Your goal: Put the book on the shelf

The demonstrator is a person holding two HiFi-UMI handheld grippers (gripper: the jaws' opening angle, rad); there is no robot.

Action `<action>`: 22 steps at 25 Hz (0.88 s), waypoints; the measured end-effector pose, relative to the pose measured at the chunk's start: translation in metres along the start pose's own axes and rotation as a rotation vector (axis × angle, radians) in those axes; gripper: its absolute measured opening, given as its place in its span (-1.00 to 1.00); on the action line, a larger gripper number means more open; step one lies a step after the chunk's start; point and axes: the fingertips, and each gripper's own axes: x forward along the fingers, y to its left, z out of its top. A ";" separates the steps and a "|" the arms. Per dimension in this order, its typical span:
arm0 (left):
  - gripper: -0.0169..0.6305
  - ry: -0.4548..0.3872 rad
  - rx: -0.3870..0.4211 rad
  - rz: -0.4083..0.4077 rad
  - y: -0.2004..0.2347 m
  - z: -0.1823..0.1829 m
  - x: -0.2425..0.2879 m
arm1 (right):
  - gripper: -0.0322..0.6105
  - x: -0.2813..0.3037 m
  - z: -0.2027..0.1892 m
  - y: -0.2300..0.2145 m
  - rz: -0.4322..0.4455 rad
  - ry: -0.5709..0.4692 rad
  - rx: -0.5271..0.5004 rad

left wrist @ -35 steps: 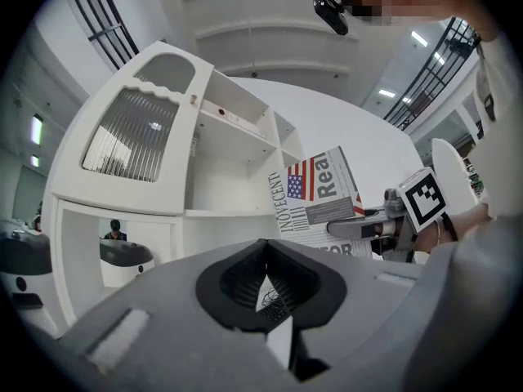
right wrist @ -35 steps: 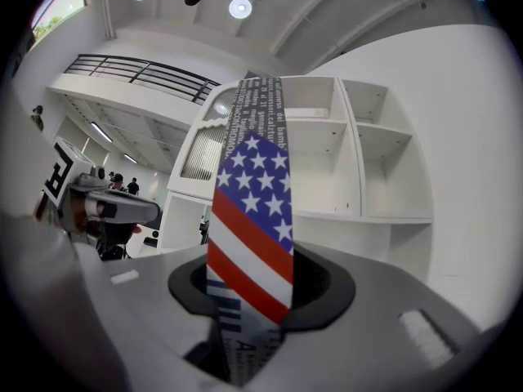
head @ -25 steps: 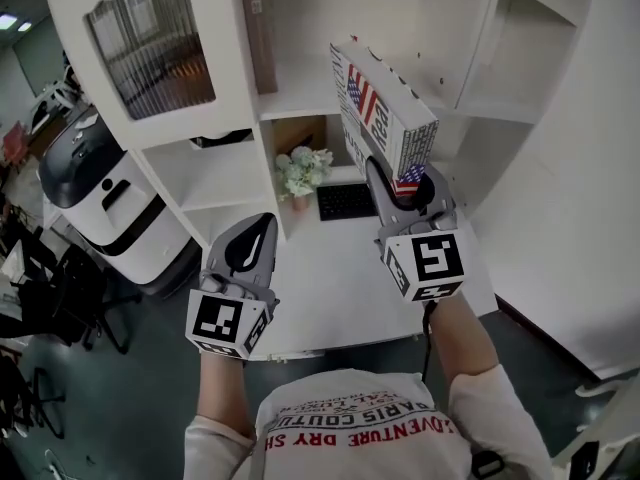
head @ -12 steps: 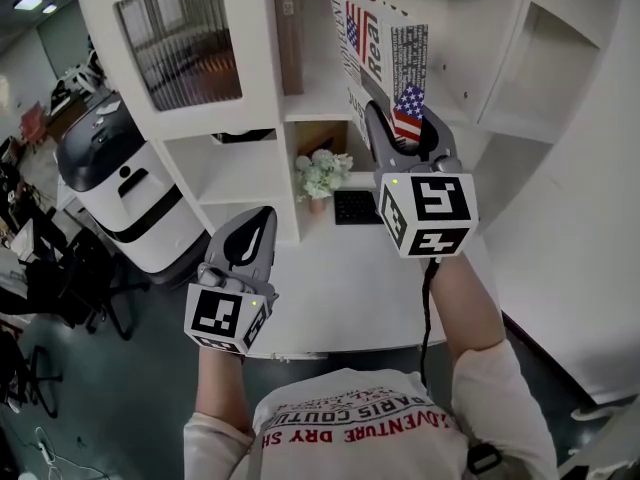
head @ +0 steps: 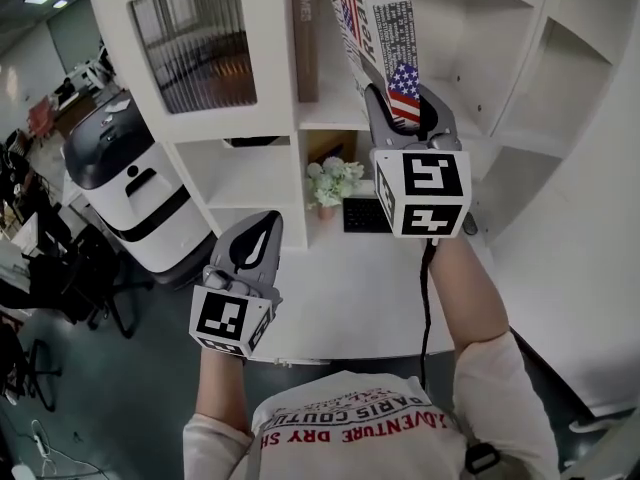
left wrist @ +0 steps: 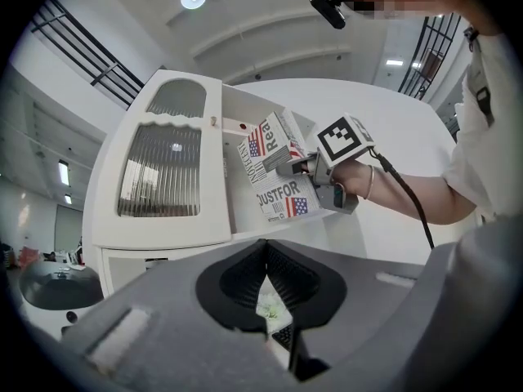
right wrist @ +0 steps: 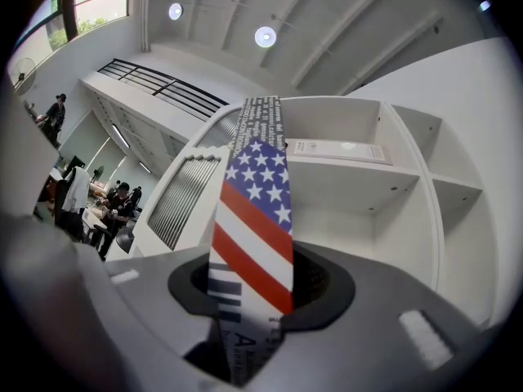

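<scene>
Two tools in frame, one loaded. The right tool (head: 405,103) pinches the book (head: 378,28) by its lower corner, with the flag-printed end of the spine wedged between the jaws. The right gripper view shows both pads tight on it. The left tool (head: 255,236) hangs well below and left of the brown volume (head: 304,38). Its jaws are pressed together with nothing between them, so I count it out of this step. The brown volume stands upright in the open bay of the shelf (head: 330,116), and I take everything from it. The book is up in front of that bay, just right of the brown volume and apart from it. I can't tell whether it is over the board yet. Its long axis runs up and away from the right tool. It is not parallel to the brown volume: the top leans toward it while the gripped corner sits further right. My read is that the coming move turns on that tilt. The right tool is the nearer one by far, and it would need to stand the book straight, then carry it further into the bay and lower it beside the brown volume. The book's top runs out of the head view, so I can't judge its clearance under the board above.
</scene>
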 end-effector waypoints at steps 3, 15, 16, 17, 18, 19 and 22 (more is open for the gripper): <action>-0.93 0.004 0.007 0.007 0.007 -0.001 0.002 | -0.42 0.020 -0.012 -0.003 -0.024 0.024 0.009; -0.93 0.029 -0.003 0.024 0.033 -0.021 0.024 | -0.41 0.105 -0.046 -0.008 -0.049 0.085 -0.037; -0.93 0.030 -0.002 0.025 0.034 -0.022 0.027 | -0.41 0.111 -0.047 -0.006 -0.049 0.088 -0.050; -0.93 0.032 -0.001 0.025 0.035 -0.023 0.030 | -0.41 0.117 -0.048 -0.006 -0.052 0.092 -0.058; -0.93 0.036 -0.003 0.025 0.036 -0.026 0.033 | -0.41 0.123 -0.051 -0.005 -0.055 0.097 -0.062; -0.93 0.040 -0.005 0.025 0.037 -0.029 0.036 | -0.41 0.128 -0.053 -0.006 -0.057 0.102 -0.062; -0.93 0.044 -0.016 0.028 0.039 -0.033 0.044 | -0.41 0.143 -0.060 -0.008 -0.054 0.113 -0.075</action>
